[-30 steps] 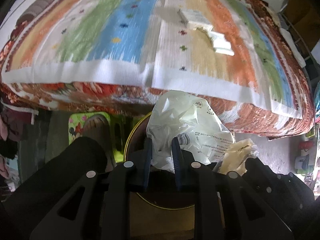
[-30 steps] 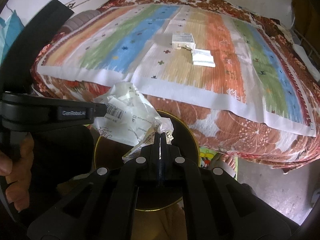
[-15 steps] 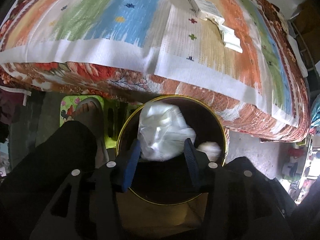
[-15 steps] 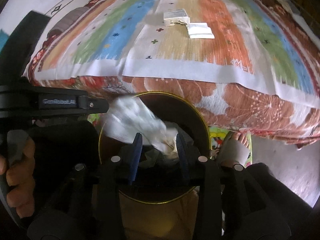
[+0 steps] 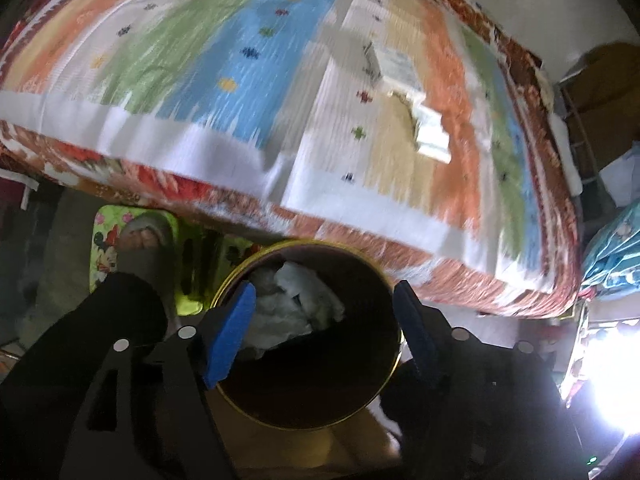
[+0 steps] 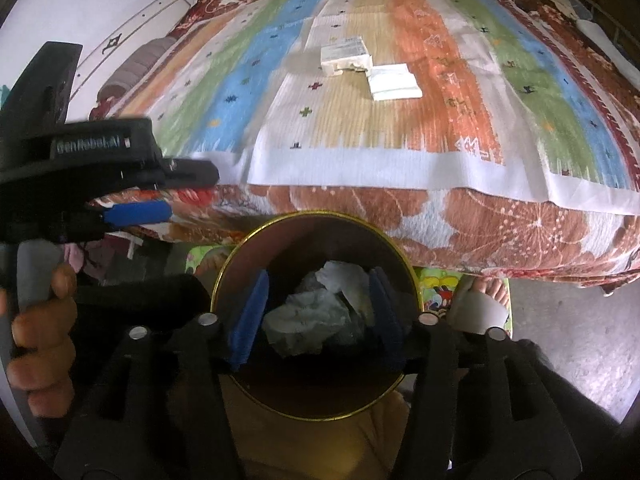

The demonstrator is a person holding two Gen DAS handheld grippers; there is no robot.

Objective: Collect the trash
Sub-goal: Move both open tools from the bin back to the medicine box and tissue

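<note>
A round dark bin with a gold rim point(image 5: 390, 280) point(image 6: 224, 276) stands on the floor below the bed edge. Crumpled white plastic and paper trash point(image 5: 296, 304) point(image 6: 320, 308) lies inside it. My left gripper point(image 5: 324, 320) is open and empty, its blue pads spread over the bin mouth. My right gripper point(image 6: 316, 312) is open and empty above the bin too. The left gripper also shows at the left of the right wrist view point(image 6: 136, 212). Two white cartons point(image 6: 346, 56) point(image 6: 394, 82) lie on the striped bedspread; they also show in the left wrist view point(image 5: 394, 68).
The bed with a striped cover point(image 6: 440, 128) fills the far side, its edge overhanging the bin. A green cartoon mat point(image 5: 106, 236) and the person's feet point(image 5: 144, 240) point(image 6: 494, 292) are on the floor beside the bin. A blue bag point(image 5: 612, 248) sits at right.
Both grippers opened and let go of the crumpled plastic and paper, which dropped into the bin. Both grippers have since lifted a little and opened wider.
</note>
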